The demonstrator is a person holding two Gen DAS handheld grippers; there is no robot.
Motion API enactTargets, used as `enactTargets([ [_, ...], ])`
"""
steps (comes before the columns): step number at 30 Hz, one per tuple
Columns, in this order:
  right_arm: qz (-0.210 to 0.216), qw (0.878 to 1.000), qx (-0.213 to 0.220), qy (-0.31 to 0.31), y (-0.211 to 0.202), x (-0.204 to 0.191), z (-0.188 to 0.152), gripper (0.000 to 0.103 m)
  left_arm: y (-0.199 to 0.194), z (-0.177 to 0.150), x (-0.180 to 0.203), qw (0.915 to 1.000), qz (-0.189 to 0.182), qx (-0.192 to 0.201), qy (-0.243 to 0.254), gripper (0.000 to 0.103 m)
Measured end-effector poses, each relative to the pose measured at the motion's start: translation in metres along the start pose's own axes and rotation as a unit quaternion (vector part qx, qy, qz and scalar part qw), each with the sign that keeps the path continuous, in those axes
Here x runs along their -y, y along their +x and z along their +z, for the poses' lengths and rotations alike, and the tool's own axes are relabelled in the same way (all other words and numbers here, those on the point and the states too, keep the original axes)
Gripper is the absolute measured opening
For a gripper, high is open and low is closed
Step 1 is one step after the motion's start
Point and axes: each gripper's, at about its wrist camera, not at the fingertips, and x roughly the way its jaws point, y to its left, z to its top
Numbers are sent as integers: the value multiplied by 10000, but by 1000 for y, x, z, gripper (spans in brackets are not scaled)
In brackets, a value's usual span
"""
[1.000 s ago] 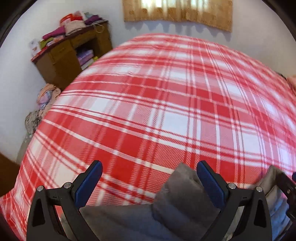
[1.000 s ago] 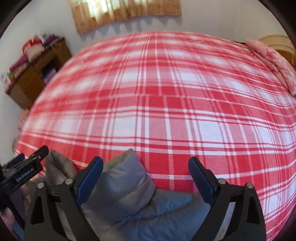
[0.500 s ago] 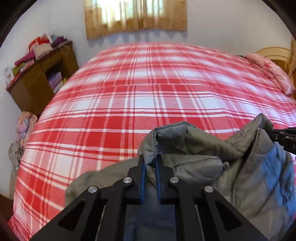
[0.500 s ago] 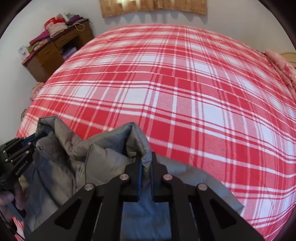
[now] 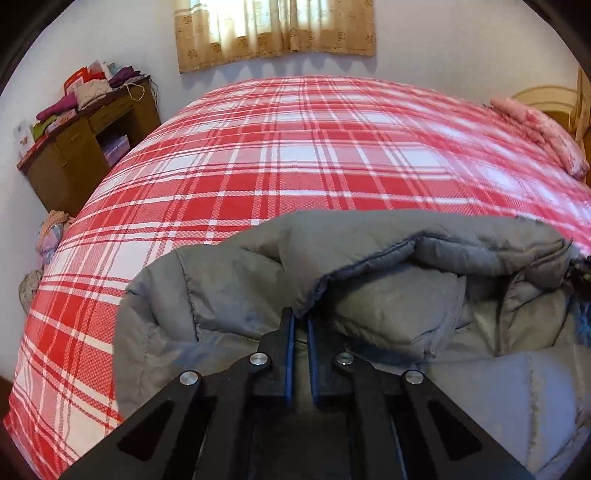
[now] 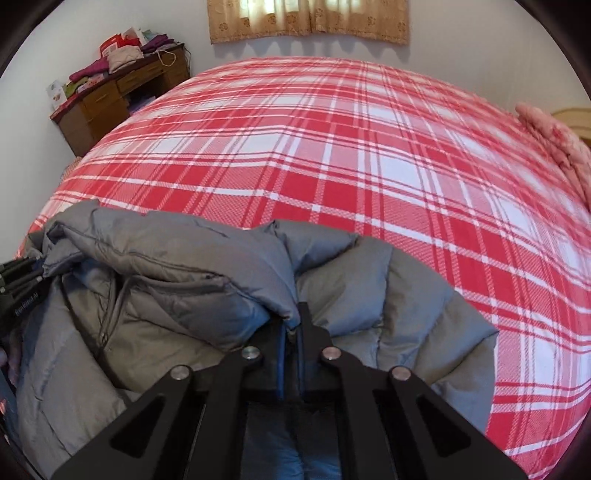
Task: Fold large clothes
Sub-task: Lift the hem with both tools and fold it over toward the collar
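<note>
At the far left, against the wall, stands a brown desk [image 5: 85, 147] with folded clothes [image 5: 92, 92] piled on top. The bed [image 5: 295, 155] with its red and white checked cover fills the middle of the room. The grey padded jacket [image 5: 229, 280] lies bunched on the near edge of the bed, in front of me. My left tool [image 5: 300, 321] is pressed together and pinches a fold of the jacket edge between its blue pads. From there the grey cloth runs to the right in a soft ridge. My right tool [image 6: 291, 325] is also pressed together on another fold of the same jacket. At the far right a pink pillow [image 6: 554, 144] lies on the bed. A beige curtain [image 5: 273, 29] hangs on the far wall.
</note>
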Motion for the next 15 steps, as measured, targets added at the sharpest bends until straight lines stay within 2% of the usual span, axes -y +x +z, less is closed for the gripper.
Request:
enactTargets([
  [4,-163,9996,143,-194,-1,0,-2,6,-42,9,-2,9990,-68,430,-42,7],
  [7,-268,9984,301,-399,-1,-5,-7,6,-78,20,-9,9945,-136,1014,-238,9],
  [9,-235,9982,382,-405,-4,-5,-9,7,-79,34,-11,9938,70,1081,-267,38],
  [10,-220,9981,431,-381,-7,-4,-10,7,-70,42,-9,9945,356,963,-225,68],
  [11,-205,9980,466,-373,-10,-3,-11,7,-60,49,-9,9933,626,935,-253,73],
  [12,-182,9979,480,-388,-13,-2,-13,7,-49,53,-9,9925,732,945,-259,73],
  [13,-163,9978,483,-414,-15,-1,-15,10,-32,56,-6,9933,864,758,-126,73],
  [14,-119,9978,461,-458,-20,1,-17,15,-18,57,-4,9935,1014,523,-4,73],
  [15,-96,9978,451,-477,-23,3,-19,27,-3,53,-2,9930,1145,286,95,73],
])
